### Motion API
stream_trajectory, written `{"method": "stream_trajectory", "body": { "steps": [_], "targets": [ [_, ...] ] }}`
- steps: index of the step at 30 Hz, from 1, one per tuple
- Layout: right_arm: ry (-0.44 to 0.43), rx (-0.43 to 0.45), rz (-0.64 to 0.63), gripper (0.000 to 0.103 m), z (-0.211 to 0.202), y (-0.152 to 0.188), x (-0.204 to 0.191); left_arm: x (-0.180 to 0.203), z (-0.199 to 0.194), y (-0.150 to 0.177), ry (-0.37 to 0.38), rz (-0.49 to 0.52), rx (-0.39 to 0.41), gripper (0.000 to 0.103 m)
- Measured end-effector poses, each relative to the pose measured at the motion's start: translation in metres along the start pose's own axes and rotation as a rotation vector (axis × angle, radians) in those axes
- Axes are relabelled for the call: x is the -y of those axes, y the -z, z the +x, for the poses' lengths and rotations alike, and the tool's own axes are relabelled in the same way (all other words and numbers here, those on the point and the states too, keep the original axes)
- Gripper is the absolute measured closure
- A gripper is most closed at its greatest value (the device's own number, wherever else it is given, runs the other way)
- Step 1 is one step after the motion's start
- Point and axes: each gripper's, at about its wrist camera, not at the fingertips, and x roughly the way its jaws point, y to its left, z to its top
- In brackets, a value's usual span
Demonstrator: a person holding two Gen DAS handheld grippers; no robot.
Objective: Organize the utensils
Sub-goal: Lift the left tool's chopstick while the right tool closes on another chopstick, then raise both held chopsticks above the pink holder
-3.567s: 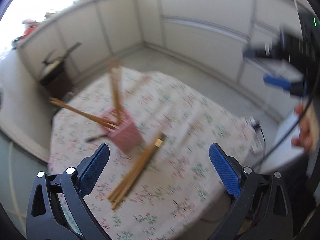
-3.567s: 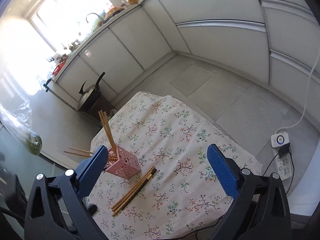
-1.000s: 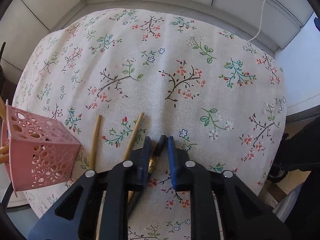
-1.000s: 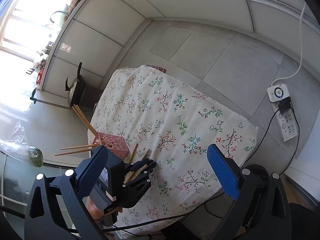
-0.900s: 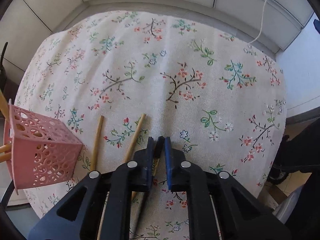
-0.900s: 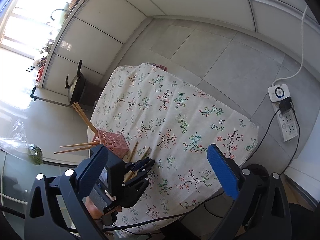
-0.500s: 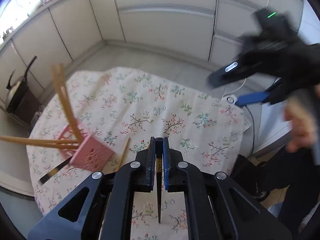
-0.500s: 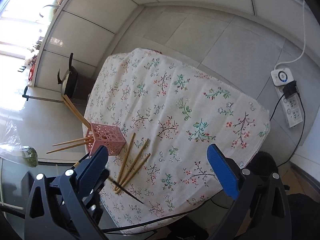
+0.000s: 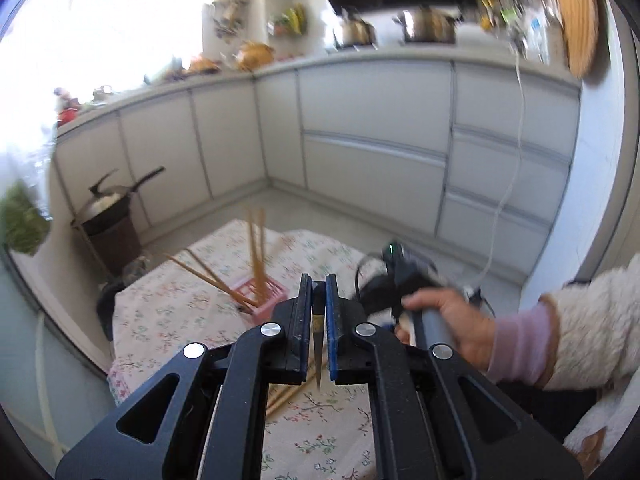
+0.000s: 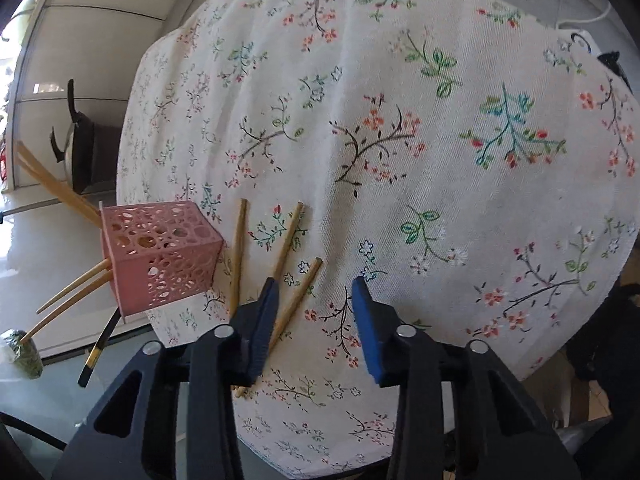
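Note:
My left gripper (image 9: pixel 318 288) is shut on a dark chopstick (image 9: pixel 318 344) and holds it raised above the table, its thin tip hanging down. A pink perforated holder (image 9: pixel 264 298) stands behind it with several wooden chopsticks leaning out. In the right wrist view the same holder (image 10: pixel 160 256) stands at the table's left edge. Three wooden chopsticks (image 10: pixel 290 236) lie on the cloth beside it. My right gripper (image 10: pixel 314 286) is open low over the nearest one (image 10: pixel 298 300). A dark chopstick (image 10: pixel 100 344) pokes out under the holder.
The round table carries a floral cloth (image 10: pixel 400 140). A pot on a dark stand (image 9: pixel 112 212) sits left of the table. White cabinets (image 9: pixel 380 140) line the walls. A power strip (image 10: pixel 580 38) lies on the floor at the far right. The person's hand (image 9: pixel 444 312) holds the right gripper.
My left gripper shut on the dark chopstick and lifted it off the cloth, tilting up toward the cabinets. My right gripper dropped low to the wooden chopsticks and narrowed its opening.

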Motion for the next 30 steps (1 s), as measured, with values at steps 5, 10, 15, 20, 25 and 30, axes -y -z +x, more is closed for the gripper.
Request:
{"method": "stream_trajectory", "body": {
  "steps": [5, 10, 15, 20, 25, 30],
  "targets": [
    [0.058, 0.060, -0.003, 0.078, 0.015, 0.015, -0.015, -0.015, -0.032, -0.004, 0.001, -0.056, 0.124, 0.097],
    [0.123, 0.111, -0.013, 0.078, 0.023, 0.022, -0.035, -0.015, -0.042, -0.009, 0.005, -0.066, 0.171, 0.097],
    [0.155, 0.147, -0.044, 0.093, 0.025, 0.022, -0.036, -0.017, -0.051, -0.009, -0.011, -0.089, 0.194, 0.097],
    [0.054, 0.145, -0.055, 0.097, 0.014, 0.008, -0.021, -0.021, -0.053, -0.008, -0.029, -0.121, 0.207, 0.097],
    [-0.016, 0.219, -0.182, 0.098, -0.032, 0.006, -0.021, -0.023, -0.050, -0.012, -0.054, -0.167, 0.210, 0.097],
    [-0.083, 0.327, -0.363, 0.098, -0.103, 0.019, -0.025, -0.020, -0.043, -0.021, -0.083, -0.213, 0.208, 0.097]
  ]
}}
